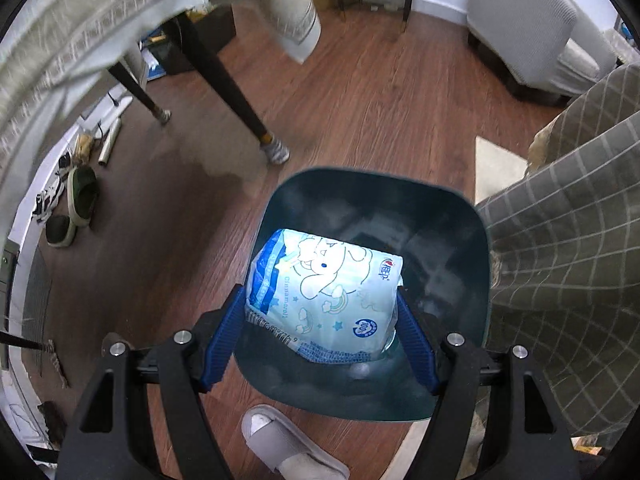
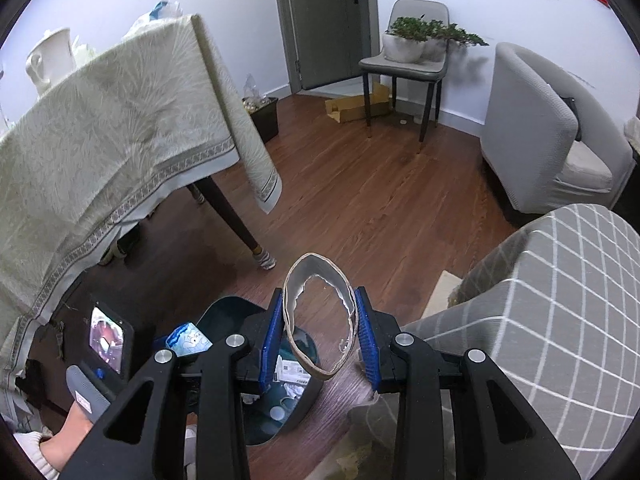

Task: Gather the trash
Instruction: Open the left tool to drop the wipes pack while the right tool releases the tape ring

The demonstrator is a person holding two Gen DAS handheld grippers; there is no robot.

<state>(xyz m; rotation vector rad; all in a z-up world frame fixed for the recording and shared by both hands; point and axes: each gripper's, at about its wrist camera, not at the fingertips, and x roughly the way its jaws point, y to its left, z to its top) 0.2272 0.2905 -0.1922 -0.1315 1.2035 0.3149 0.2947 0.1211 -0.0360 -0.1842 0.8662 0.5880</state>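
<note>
A pale blue tissue pack (image 1: 320, 296) was held clamped between the blue pads of the left gripper (image 1: 322, 308) above the open dark bin (image 1: 460, 248), its long axis lying crosswise between the fingers. A flattened cardboard ring (image 2: 318, 316) was pinched upright in the right gripper (image 2: 320, 316), near the checked sofa (image 2: 560, 300).

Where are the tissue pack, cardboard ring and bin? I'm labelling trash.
tissue pack (image 1: 324, 300): left wrist view, printed front.
cardboard ring (image 2: 289, 312): right wrist view, left band.
bin (image 1: 448, 248): left wrist view, inner wall.
</note>
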